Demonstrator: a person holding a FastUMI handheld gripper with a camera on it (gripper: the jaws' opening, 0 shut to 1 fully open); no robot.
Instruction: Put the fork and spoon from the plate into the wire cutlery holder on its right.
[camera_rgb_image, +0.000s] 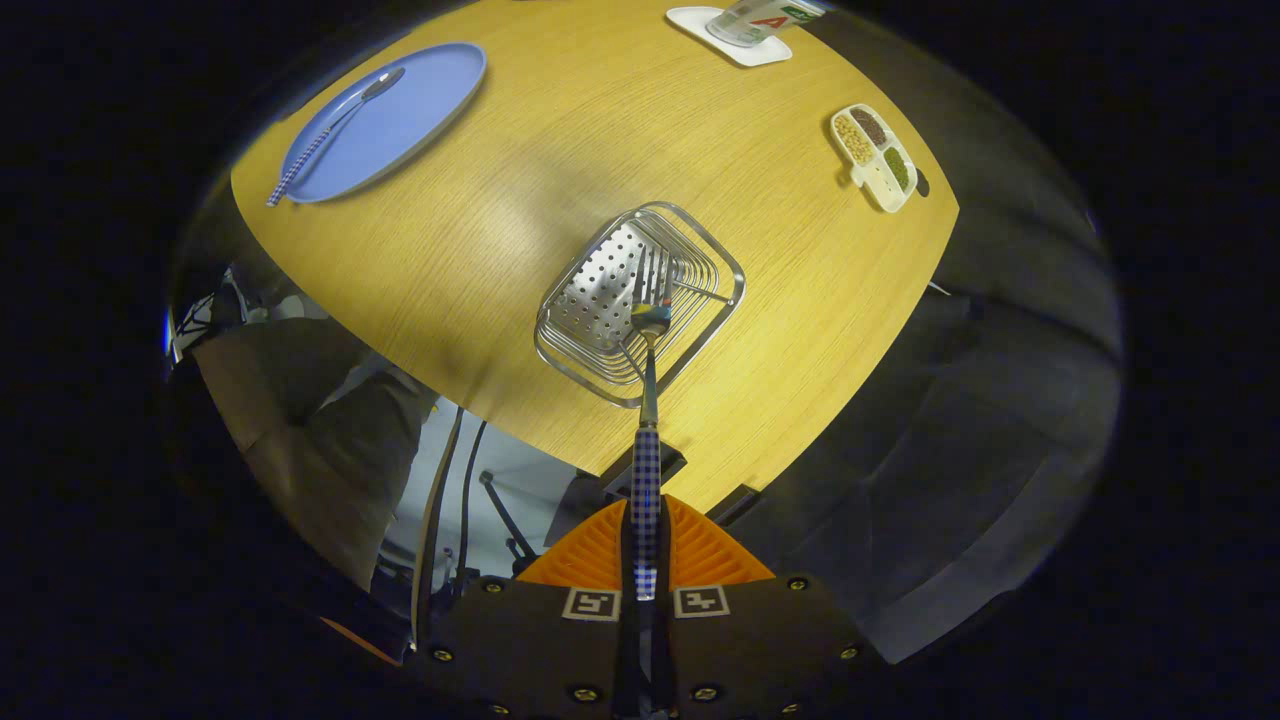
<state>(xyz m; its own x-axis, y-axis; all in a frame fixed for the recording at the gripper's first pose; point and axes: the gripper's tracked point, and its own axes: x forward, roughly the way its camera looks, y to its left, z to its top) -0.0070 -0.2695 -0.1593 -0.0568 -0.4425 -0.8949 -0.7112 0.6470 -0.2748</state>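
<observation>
Clamping the fork (648, 400) by its checked handle, the gripper (646, 545) holds it pinched between both fingers, tines pointing down toward the wire cutlery holder (640, 300). The tines seem to sit over the holder's open mouth, near the rim that faces the gripper, but from this steep angle I cannot tell whether they are already inside or hanging just above it.

Taking the holder as the landmark: the blue plate (385, 120) lies well apart from it, across the wooden table (560, 170) on the far left, and the spoon (335, 135) rests on that plate with its handle sticking out past the plate's near rim. A small divided dish (875, 157) of grains sits beyond the holder to the right, and a white coaster (728, 38) with a cup (762, 20) stands farther still.

Several things could spoil the drop, by my judgement. The fork hangs close to the holder's near wires instead of the middle, so letting go now may leave the tines catching on the rim and the fork tipping out onto the table. The holder looks light and stands not far from the table's edge, so a sideways knock from the fork could slide it or tip it toward that edge. Releasing from too high could make the fork bounce off the perforated base. The spoon's overhanging handle may also flip the spoon off the plate if it is pressed carelessly.
</observation>
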